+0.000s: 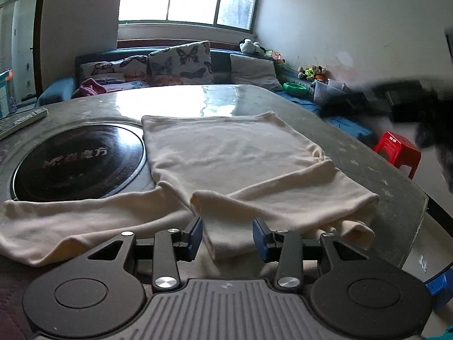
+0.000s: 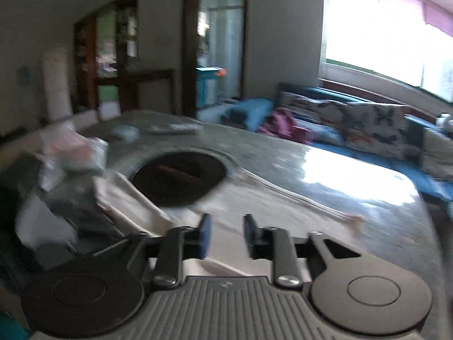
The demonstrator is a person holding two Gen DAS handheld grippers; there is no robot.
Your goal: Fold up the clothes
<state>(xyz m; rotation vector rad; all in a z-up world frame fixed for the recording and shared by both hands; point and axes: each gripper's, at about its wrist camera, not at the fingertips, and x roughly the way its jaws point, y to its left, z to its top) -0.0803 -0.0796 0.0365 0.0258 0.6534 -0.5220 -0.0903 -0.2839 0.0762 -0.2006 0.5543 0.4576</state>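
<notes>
The cream garment (image 1: 226, 153) lies spread flat on the grey counter (image 1: 354, 147), its body toward the window and both sleeves near the front edge — the right sleeve (image 1: 297, 198) is folded inward across the lower part, the left sleeve (image 1: 70, 221) stretches out to the side. Its left border covers a little of the round black cooktop (image 1: 76, 164) set into the counter. The left gripper (image 1: 228, 238) hovers just before the folded sleeve end; its blue fingers (image 1: 195, 236) stand well apart and hold nothing. In the blurred right wrist view, the right gripper (image 2: 225, 235) is above the garment (image 2: 254, 215), its fingers (image 2: 205, 236) also apart with nothing between them. A remote control (image 1: 22, 121) rests on the counter's far left, and behind it stands a blue sofa (image 1: 56, 90) with butterfly cushions (image 1: 181, 62).
</notes>
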